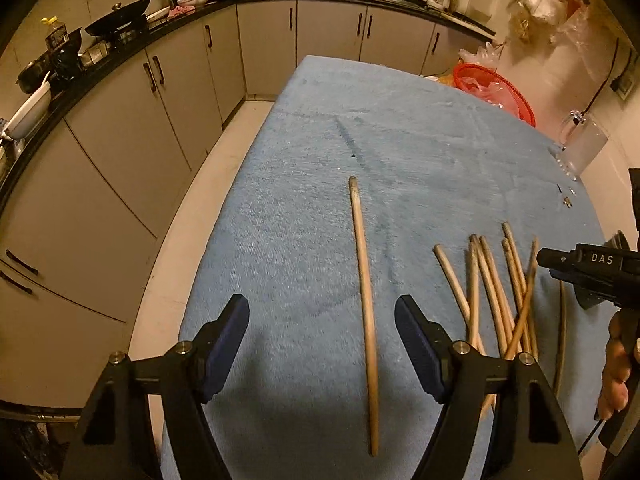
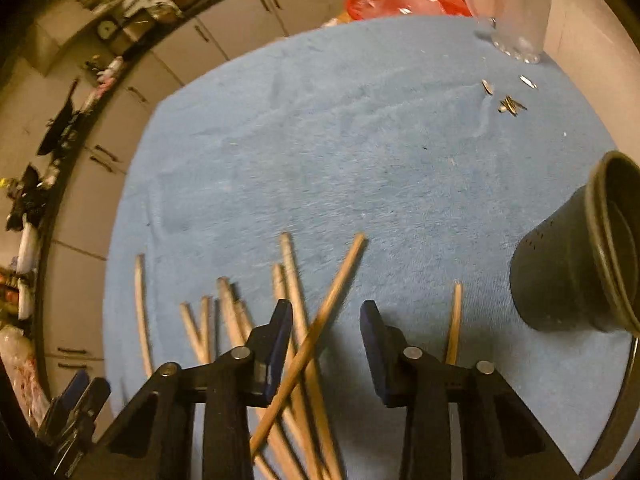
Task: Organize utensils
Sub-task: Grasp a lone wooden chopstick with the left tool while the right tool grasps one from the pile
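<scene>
Blue cloth (image 1: pixel 304 208) covers the counter in my left wrist view, and I see bare cloth running far ahead and to the left, up to the counter's left edge where the floor (image 1: pixel 224 152) drops away beside the cabinets (image 1: pixel 132 128). My left gripper (image 1: pixel 322 346) hangs spread wide with nothing between its pads. One lone chopstick (image 1: pixel 365 312) lies just inside the right pad, its long axis running almost straight away from me, far tip leaning slightly left. To the right a pile of chopsticks (image 1: pixel 500 296) fans out, crossing one another, tips mostly pointing away. My right gripper (image 1: pixel 560 262) comes in over the pile from the right edge; from here I cannot tell how its jaws stand. A red basket (image 1: pixel 508 88) and a glass (image 1: pixel 582 144) sit at the far right edge.

From the right wrist, my right gripper (image 2: pixel 326 344) is open and holds nothing. One chopstick (image 2: pixel 310 340) crosses the gap on a diagonal, far tip up and right, lying over the others in the pile (image 2: pixel 240 320), which point roughly away from me. A single stick (image 2: pixel 454 324) lies apart just right of the gripper. A dark pot (image 2: pixel 560 264) stands near the right edge, tilted, mouth facing right. Open cloth (image 2: pixel 320 140) stretches ahead to some small metal bits (image 2: pixel 510 105) near the glass (image 2: pixel 520 12).
</scene>
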Available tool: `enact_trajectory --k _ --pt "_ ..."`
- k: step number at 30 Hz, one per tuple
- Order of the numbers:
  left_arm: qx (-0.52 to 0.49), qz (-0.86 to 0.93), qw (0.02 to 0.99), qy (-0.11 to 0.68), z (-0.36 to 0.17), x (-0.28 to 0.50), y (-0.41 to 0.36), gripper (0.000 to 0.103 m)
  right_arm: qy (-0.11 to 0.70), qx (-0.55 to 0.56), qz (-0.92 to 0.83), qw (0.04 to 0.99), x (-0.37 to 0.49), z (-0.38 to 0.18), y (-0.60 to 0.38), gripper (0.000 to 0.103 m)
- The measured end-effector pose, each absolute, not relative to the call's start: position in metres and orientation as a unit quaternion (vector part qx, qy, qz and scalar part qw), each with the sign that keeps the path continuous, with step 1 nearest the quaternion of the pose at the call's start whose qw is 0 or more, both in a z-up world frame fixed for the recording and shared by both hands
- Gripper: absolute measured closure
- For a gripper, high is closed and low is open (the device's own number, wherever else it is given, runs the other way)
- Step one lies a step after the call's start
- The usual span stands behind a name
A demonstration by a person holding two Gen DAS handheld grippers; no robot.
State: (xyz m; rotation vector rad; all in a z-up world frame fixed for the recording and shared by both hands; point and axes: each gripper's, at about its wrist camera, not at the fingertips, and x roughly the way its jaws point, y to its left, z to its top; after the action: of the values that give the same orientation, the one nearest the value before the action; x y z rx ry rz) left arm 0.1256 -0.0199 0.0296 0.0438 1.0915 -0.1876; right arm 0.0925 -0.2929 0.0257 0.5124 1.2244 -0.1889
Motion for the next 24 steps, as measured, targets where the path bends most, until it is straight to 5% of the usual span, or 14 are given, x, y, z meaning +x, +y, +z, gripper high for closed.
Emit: enact_trajectory --k 5,14,20,22,24 --pt "0.021 -0.088 0.844 0.529 0.023 0.144 -0.019 0.036 0.579 0.235 -0.097 0.775 0.109 0.006 -0.297 0.073" --pt "0.030 -0.100 0.819 0.564 0.007 0.195 -0.045 0.036 0.567 0.207 -0.077 0.794 0.126 0.001 -0.291 0.094" --pt "0.049 -0.096 0.808 0.579 -0.007 0.224 -0.069 0.037 0.539 0.228 -0.053 0.809 0.111 0.018 -0.301 0.097" --pt "0.055 -0.085 0.805 0.585 -0.013 0.229 -0.075 0.062 0.527 0.227 -0.043 0.818 0.102 0.030 -0.303 0.097" --pt "0.062 -0.081 0.806 0.583 -0.016 0.234 -0.080 0.069 0.517 0.222 -0.036 0.826 0.098 0.039 -0.303 0.097"
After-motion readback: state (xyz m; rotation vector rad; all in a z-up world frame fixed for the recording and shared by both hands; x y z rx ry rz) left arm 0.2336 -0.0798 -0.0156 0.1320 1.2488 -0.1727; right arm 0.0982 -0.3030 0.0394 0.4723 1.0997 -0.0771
